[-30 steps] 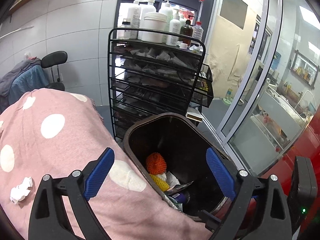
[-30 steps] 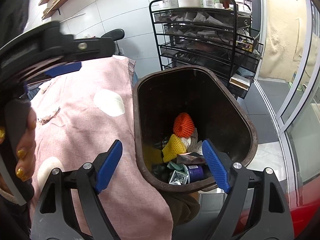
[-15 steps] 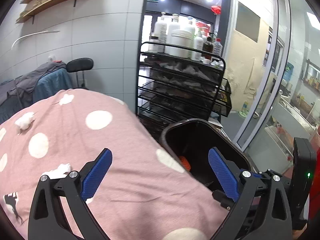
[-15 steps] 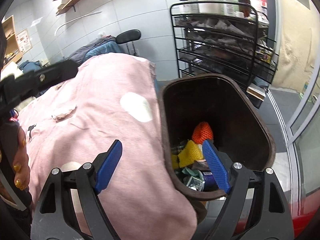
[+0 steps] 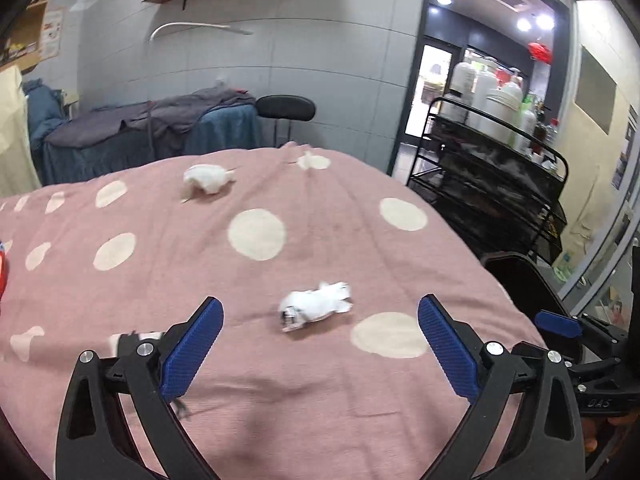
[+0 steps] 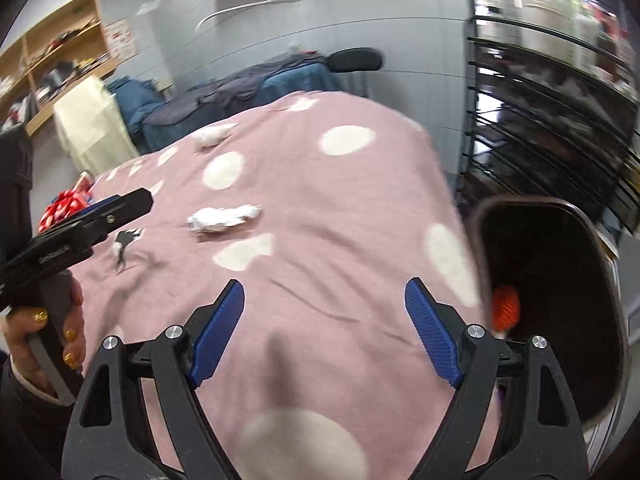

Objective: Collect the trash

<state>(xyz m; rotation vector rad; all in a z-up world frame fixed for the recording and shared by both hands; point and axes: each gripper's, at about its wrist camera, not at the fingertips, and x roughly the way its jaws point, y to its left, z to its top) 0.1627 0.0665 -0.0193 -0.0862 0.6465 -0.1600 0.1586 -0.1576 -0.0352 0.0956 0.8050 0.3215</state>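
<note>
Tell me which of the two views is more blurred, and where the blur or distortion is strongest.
The right wrist view is more blurred: the wire rack and its bottles smear, and the trash bin rim is soft. The left wrist view is sharper, though the nearer crumpled tissue is slightly smeared. Both bend straight lines toward the edges, as fisheye lenses do.

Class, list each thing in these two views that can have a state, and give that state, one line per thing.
Left claw: open, empty.
Right claw: open, empty.
Near crumpled tissue: lying loose on the blanket.
Far crumpled tissue: lying loose on the blanket.
Trash bin: uncovered, trash inside.
Pink blanket: spread out.
</note>
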